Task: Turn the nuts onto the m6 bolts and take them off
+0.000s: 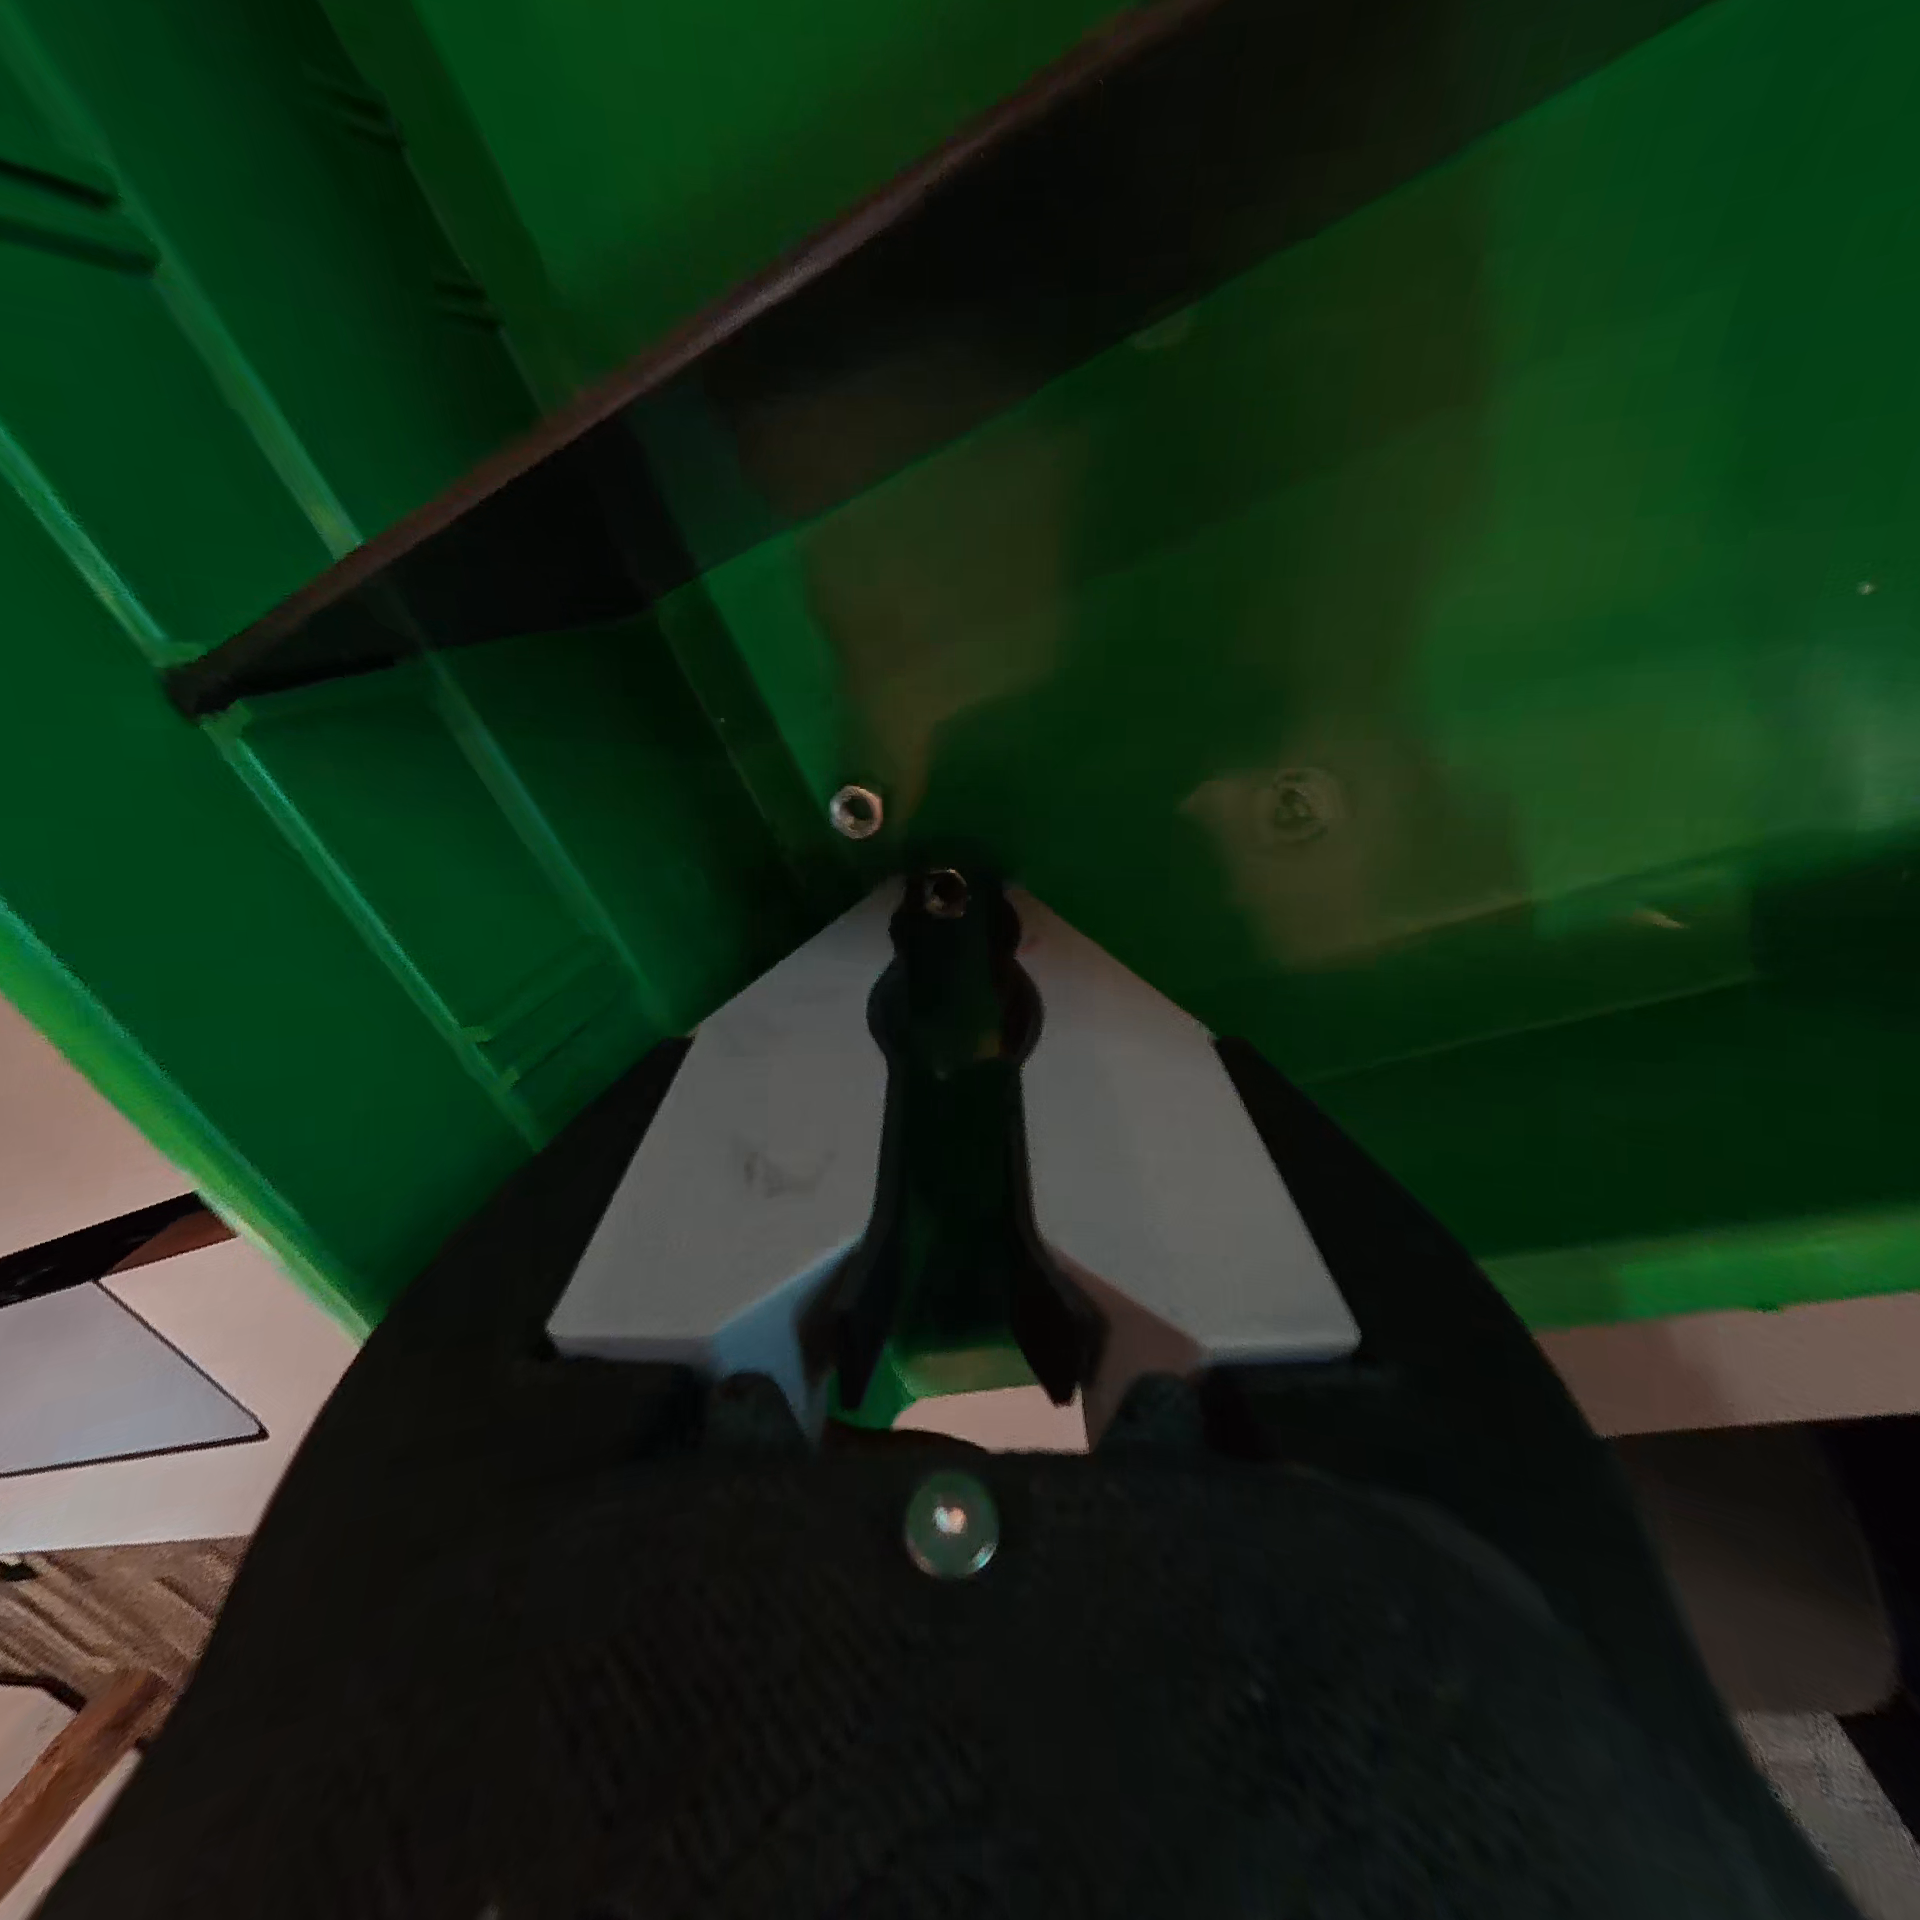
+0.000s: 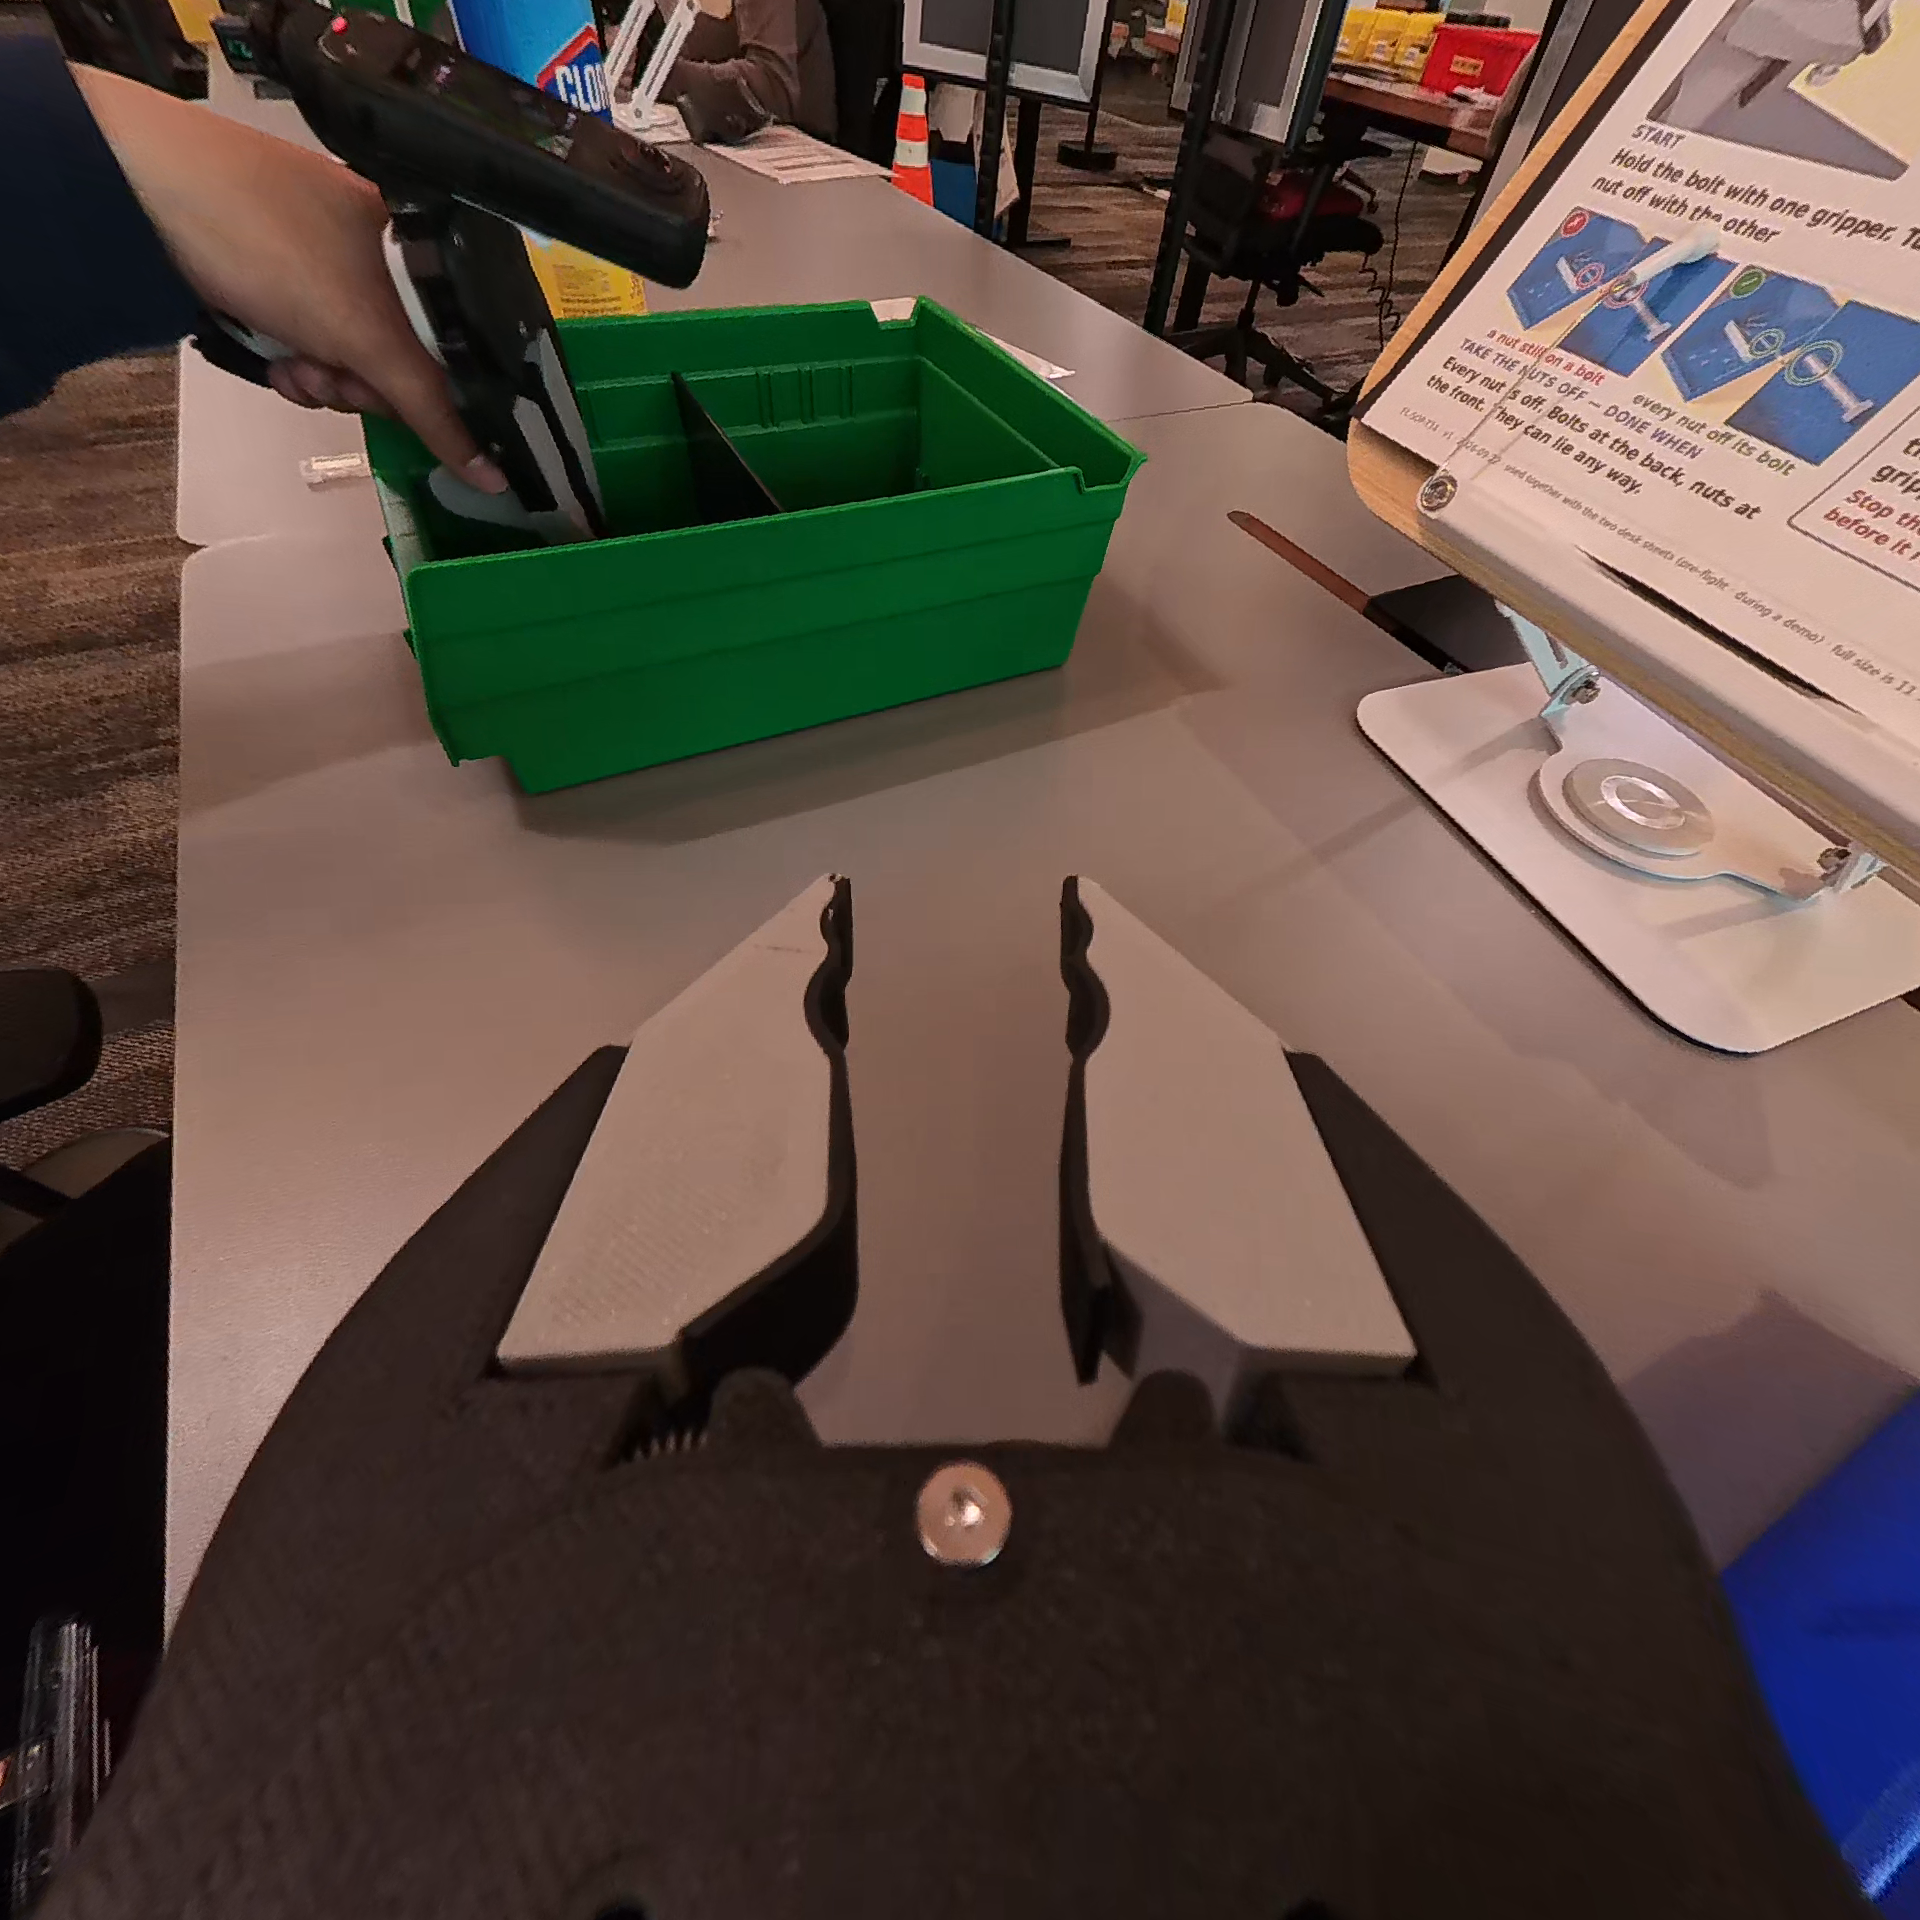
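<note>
In the left wrist view my left gripper is down inside the green bin, at its floor near the corner. Its fingertips are closed on a small silver nut. A second nut lies loose on the bin floor just up and left of the tips. No bolt shows. In the right wrist view my right gripper is open and empty, above the grey table in front of the green bin. The left gripper, held by a hand, reaches into the bin's left front compartment.
A black divider crosses the bin; it also shows in the right wrist view. An instruction sheet on a white stand is at the right. A wipes canister stands behind the bin. A blue object is at lower right. Spacing between my two grippers at the tips: around 40 cm.
</note>
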Demonstrator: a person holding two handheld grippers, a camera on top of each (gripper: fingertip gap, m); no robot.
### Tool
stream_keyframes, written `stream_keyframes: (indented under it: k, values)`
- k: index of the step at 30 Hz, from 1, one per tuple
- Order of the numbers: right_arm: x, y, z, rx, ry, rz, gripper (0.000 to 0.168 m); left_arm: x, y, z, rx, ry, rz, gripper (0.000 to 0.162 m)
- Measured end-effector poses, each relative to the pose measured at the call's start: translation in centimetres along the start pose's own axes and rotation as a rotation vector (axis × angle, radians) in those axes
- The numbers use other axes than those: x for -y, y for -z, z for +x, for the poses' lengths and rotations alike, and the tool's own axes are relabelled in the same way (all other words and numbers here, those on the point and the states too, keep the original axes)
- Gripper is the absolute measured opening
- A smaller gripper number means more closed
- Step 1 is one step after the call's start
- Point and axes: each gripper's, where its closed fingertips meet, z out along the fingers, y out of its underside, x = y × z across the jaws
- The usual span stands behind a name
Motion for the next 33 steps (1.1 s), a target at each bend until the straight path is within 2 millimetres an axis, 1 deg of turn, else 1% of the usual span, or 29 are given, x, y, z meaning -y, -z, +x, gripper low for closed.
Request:
stream_keyframes:
  k: [3, 4, 7, 8, 14, 19, 22, 28, 33]
  values:
    - [-0.1, -0.1, 0.0, 0.002, 0.003, -0.007, 0.037, 0.2, 0.4, 2.0, -0.097, -0.014, 0.012, 0.019]
    - [-0.1, -0.1, -0.1, 0.003, 0.004, -0.009, 0.037, 0.3, 0.5, 2.3, -0.11, -0.016, 0.018, 0.019]
    - [-0.2, -0.1, -0.1, 0.0, 0.008, -0.012, 0.037, 0.3, 0.3, 2.1, -0.083, -0.03, 0.005, 0.02]
    - [-0.3, -0.2, -0.1, 0.001, 0.008, -0.014, 0.037, 0.3, 0.3, 2.3, -0.093, -0.029, 0.006, 0.017]
    - [-0.3, -0.2, 0.0, 0.002, 0.009, -0.018, 0.037, 0.3, 0.3, 2.2, -0.112, -0.021, 0.006, 0.021]
    - [-0.4, -0.2, -0.1, 0.0, 0.016, -0.022, 0.037, 0.0, 0.3, 2.2, -0.125, -0.022, 0.001, 0.02]
    - [-0.4, -0.2, -0.1, 0.002, 0.017, -0.024, 0.037, -0.1, 0.3, 2.5, -0.143, -0.025, -0.001, 0.015]
    - [-0.5, -0.2, -0.1, 0.002, 0.022, -0.027, 0.036, -0.3, 0.3, 2.7, -0.135, -0.039, -0.006, 0.01]
    - [-0.5, -0.2, -0.2, 0.005, 0.025, -0.028, 0.036, -0.4, 0.4, 3.1, -0.148, -0.054, -0.009, 0.009]
